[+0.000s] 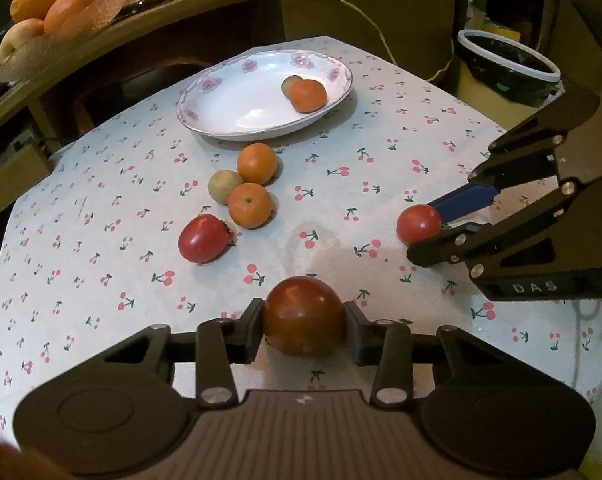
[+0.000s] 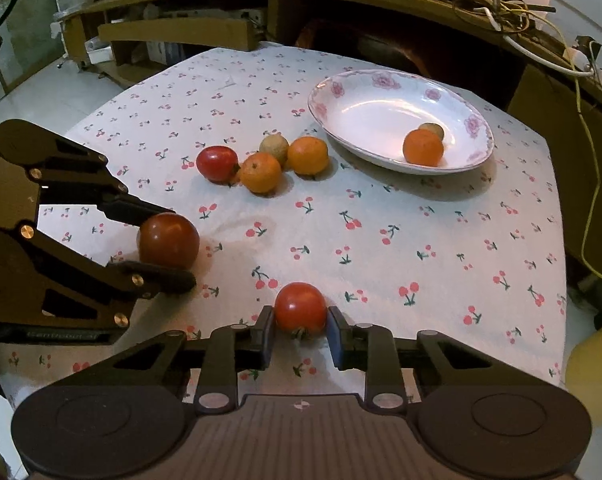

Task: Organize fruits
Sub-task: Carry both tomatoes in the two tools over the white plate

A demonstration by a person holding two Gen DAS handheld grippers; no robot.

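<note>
The left gripper has its fingers pinching a large dark-red tomato that sits on the table, which is covered with a cherry-print cloth. Ahead of those fingers and to their left lies a loose red tomato, with two oranges and a small greenish-brown fruit touching each other just beyond it. Farther ahead stands a white flowered plate holding one orange and another small greenish fruit side by side. To the right, the right gripper has its fingers clamped on a smaller red tomato, also down on the cloth, well apart from the left gripper's tomato.
</note>
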